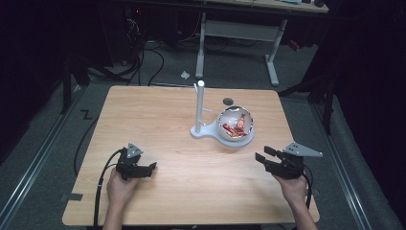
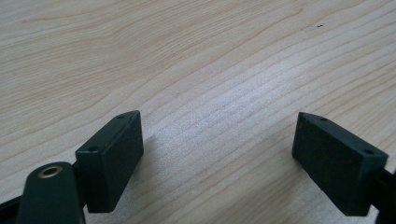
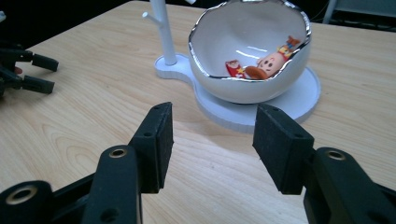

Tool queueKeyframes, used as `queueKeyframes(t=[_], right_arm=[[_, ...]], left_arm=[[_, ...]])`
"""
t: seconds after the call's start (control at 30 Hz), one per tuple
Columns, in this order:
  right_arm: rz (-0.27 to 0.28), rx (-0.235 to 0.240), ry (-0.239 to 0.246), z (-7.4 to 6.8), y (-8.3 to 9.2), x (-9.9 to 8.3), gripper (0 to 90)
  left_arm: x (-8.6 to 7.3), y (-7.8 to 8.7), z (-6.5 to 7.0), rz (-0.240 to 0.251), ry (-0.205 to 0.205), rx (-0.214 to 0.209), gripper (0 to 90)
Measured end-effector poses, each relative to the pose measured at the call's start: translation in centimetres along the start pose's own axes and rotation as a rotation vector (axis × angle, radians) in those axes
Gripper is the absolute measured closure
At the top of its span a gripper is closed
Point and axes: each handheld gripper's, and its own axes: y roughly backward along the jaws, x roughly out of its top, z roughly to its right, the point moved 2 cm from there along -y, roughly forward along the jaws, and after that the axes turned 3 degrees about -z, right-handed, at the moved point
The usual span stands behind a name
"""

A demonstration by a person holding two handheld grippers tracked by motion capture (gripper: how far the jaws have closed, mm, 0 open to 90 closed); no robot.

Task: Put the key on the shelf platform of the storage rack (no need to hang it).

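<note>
1. On my table (image 1: 158,120) there's a white stand (image 1: 199,108), a thin post on a flat base that widens into a round plate. The post sits just left of the bowl (image 1: 235,122), between it and my left gripper (image 1: 148,168).
2. A small dark disc (image 1: 228,101) lies behind the bowl, near the far edge.
3. The bowl's white, jagged like a cracked eggshell with a shiny rim, sitting on that plate. Inside there's a little toy figure (image 3: 271,60) in red and yellow.
4. Left gripper: jaws wide apart over bare wood, holding nothing.
5. Right gripper (image 3: 212,140): jaws spread too, nothing between them, aimed at the bowl, which sits near.
</note>
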Motion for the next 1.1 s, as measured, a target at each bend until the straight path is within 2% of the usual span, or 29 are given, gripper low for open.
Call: queueKeyframes(t=[0.4,0.57,0.7,1.1], right_arm=[[-0.053,0.01,0.034,-1.3,-2.2,-0.7,47.1],[-0.065,0.011,0.021,-1.3,-2.6,-1.1,47.3],[-0.087,0.011,0.035,-1.5,-3.3,-1.5,47.3],[-0.134,0.009,0.025,-1.7,-5.4,-2.7,47.3]], left_arm=[[0.0,0.0,0.0,0.0,0.0,0.0,16.6],[0.0,0.0,0.0,0.001,0.0,0.0,16.7],[0.0,0.0,0.0,0.0,0.0,0.0,16.6],[0.0,0.0,0.0,0.0,0.0,0.0,16.6]])
